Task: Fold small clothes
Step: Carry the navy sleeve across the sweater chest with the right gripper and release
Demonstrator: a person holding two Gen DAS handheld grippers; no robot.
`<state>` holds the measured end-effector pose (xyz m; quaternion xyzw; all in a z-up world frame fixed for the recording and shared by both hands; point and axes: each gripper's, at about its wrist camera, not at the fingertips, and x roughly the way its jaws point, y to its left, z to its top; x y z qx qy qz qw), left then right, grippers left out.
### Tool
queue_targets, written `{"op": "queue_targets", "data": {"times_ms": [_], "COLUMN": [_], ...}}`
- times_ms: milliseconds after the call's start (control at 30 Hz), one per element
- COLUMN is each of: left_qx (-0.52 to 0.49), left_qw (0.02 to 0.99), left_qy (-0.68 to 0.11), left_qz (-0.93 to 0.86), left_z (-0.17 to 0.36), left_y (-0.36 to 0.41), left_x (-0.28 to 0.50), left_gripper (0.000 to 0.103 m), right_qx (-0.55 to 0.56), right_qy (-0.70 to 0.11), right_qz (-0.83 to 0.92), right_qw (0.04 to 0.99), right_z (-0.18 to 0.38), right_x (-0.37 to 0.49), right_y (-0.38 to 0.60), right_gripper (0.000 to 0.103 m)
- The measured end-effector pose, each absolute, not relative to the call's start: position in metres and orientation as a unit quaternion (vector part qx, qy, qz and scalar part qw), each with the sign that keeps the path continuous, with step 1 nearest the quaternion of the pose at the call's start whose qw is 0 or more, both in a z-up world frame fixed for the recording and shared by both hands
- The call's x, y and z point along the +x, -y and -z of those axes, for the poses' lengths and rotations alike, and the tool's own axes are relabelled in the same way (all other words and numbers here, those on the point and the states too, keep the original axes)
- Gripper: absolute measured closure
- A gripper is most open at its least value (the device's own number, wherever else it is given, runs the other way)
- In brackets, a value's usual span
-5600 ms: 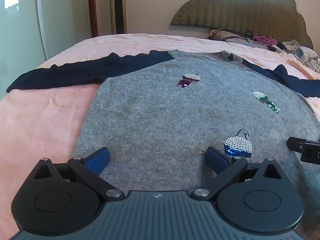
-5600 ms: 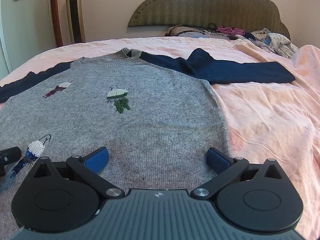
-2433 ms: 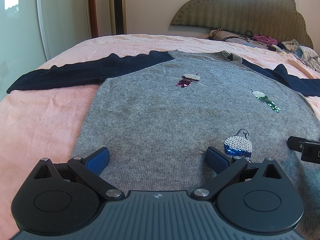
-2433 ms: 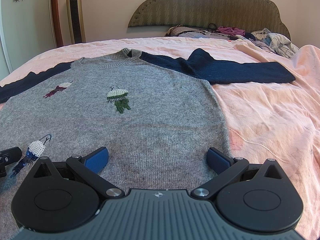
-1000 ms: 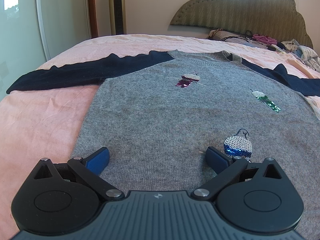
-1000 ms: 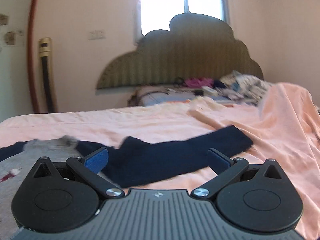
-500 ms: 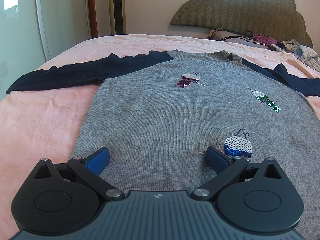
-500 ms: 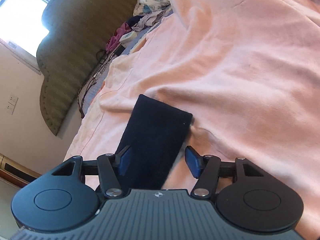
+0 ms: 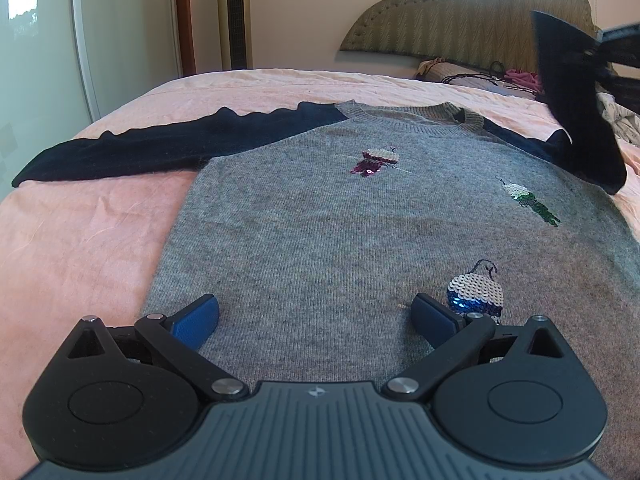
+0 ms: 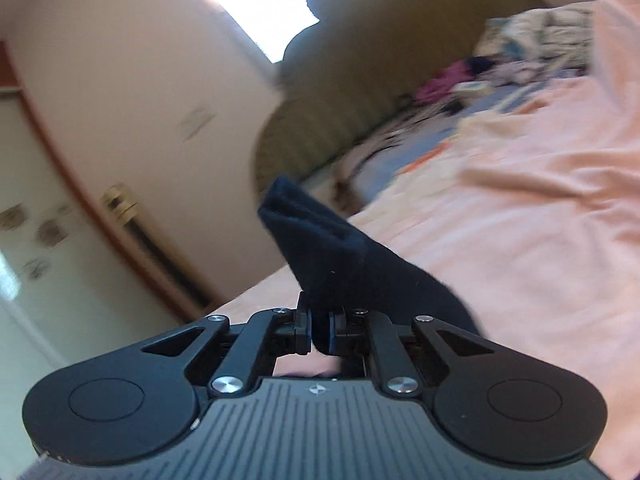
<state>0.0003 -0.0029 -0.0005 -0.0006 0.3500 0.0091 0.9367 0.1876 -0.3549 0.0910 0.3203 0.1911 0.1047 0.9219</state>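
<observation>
right gripper (image 10: 319,334) swung to the navy sleeve (image 10: 352,264), jaws just closed on it — sleeve lifted

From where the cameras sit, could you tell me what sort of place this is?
Most likely a home bedroom: a bed with a pink sheet, a scalloped padded headboard, and a heap of loose clothes by it.

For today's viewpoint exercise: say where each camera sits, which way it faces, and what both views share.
Left wrist: on the open left gripper, low over the grey knitted sweater, facing the olive padded headboard.
Right wrist: on the right gripper, tilted, just closed on the sweater's lifted navy sleeve.
Shared: that sleeve, headboard, pink bedsheet.
</observation>
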Motion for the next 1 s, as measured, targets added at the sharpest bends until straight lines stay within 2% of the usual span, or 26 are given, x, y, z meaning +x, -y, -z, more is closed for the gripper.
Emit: {"op": "queue_targets", "data": {"times_ms": [133, 167, 200, 233, 267, 433, 667, 767, 867, 900, 967, 1000], "left_qx": [-0.001, -0.001, -0.001, -0.001, -0.001, -0.032, -0.244, -0.248, -0.221, -0.210, -0.167, -0.129], "left_qw": [0.937, 0.937, 0.937, 0.937, 0.937, 0.935, 0.885, 0.873, 0.882, 0.885, 0.893, 0.902], "left_qy": [-0.350, -0.350, -0.350, -0.350, -0.350, -0.353, -0.378, -0.409, -0.409, -0.408, -0.412, -0.408], "left_qz": [-0.009, -0.008, -0.007, -0.007, -0.006, 0.012, 0.115, 0.091, 0.081, 0.082, 0.074, 0.051], "left_z": [0.000, 0.000, 0.000, 0.000, 0.000, -0.009, -0.039, -0.024, -0.016, -0.016, -0.016, -0.017], "left_y": [0.003, 0.003, 0.003, 0.003, 0.002, -0.004, -0.021, -0.015, 0.000, 0.007, 0.026, 0.035], "left_x": [0.000, 0.001, 0.001, 0.001, 0.001, 0.004, 0.090, 0.135, 0.155, 0.159, 0.165, 0.167], "left_gripper": [0.000, 0.000, 0.000, 0.000, 0.000, 0.000, 0.000, 0.001, 0.002, 0.006, 0.055, 0.064], "right_qx": [0.303, 0.309, 0.312, 0.310, 0.310, 0.269, 0.243, 0.291, 0.311, 0.323, 0.343, 0.352], "right_qy": [-0.243, -0.261, -0.279, -0.295, -0.293, -0.238, -0.224, -0.241, -0.225, -0.225, -0.225, -0.226], "right_qz": [-0.193, -0.193, -0.185, -0.172, -0.155, -0.140, -0.077, -0.072, -0.064, -0.066, -0.067, -0.068], "right_qw": [0.901, 0.894, 0.889, 0.887, 0.891, 0.923, 0.941, 0.923, 0.921, 0.917, 0.910, 0.906], "right_z": [-0.078, -0.068, -0.060, -0.054, -0.052, -0.058, -0.033, -0.016, -0.011, -0.007, -0.004, -0.001], "right_x": [0.200, 0.203, 0.205, 0.204, 0.194, 0.141, 0.115, 0.113, 0.113, 0.115, 0.116, 0.117], "right_y": [0.251, 0.232, 0.220, 0.211, 0.206, 0.230, 0.292, 0.307, 0.313, 0.316, 0.322, 0.324], "right_gripper": [0.088, 0.085, 0.062, 0.030, 0.024, 0.025, 0.024, 0.024, 0.014, 0.014, 0.014, 0.013]}}
